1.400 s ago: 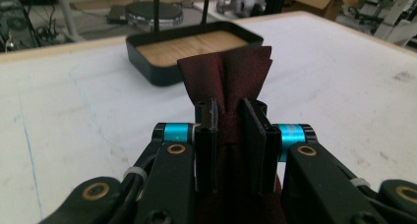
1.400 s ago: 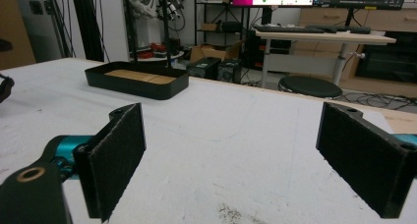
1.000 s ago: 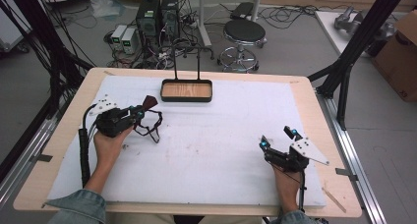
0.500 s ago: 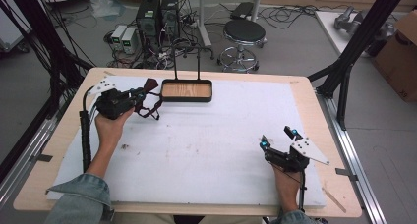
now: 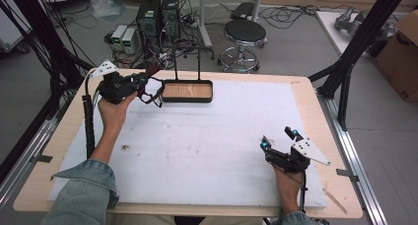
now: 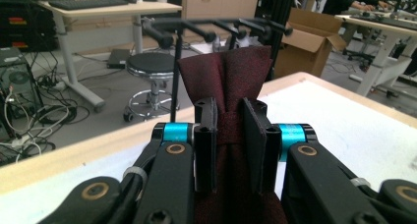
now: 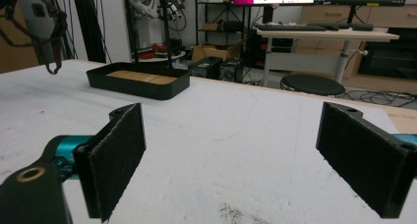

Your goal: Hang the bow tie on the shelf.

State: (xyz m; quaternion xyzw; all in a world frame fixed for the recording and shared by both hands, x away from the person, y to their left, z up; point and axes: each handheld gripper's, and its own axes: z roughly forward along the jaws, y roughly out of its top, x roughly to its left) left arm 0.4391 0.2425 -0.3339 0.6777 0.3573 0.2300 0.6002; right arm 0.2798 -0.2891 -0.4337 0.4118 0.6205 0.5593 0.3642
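Note:
My left gripper (image 5: 146, 77) is raised over the far left of the table, shut on a dark red tie (image 5: 152, 70) whose thin strap loops hang below it. In the left gripper view the tie (image 6: 231, 76) is pinched at its narrow knot between the jaws of the left gripper (image 6: 230, 111). Just beyond stands a black rack (image 6: 216, 30) with several pegs, on posts above a black tray with a wooden floor (image 5: 187, 92). My right gripper (image 5: 278, 138) rests open on the white mat near right; its jaws (image 7: 236, 155) hold nothing.
The white foam mat (image 5: 207, 141) covers the wooden table. The tray (image 7: 140, 81) sits at the far middle, right of the hanging strap (image 7: 46, 37). A stool (image 5: 244, 32), computers and cables stand on the floor beyond the far edge. Black frame struts flank both sides.
My left gripper has carried the tie away from the person and rightward, up to the rack's left side. The right gripper has stayed put.

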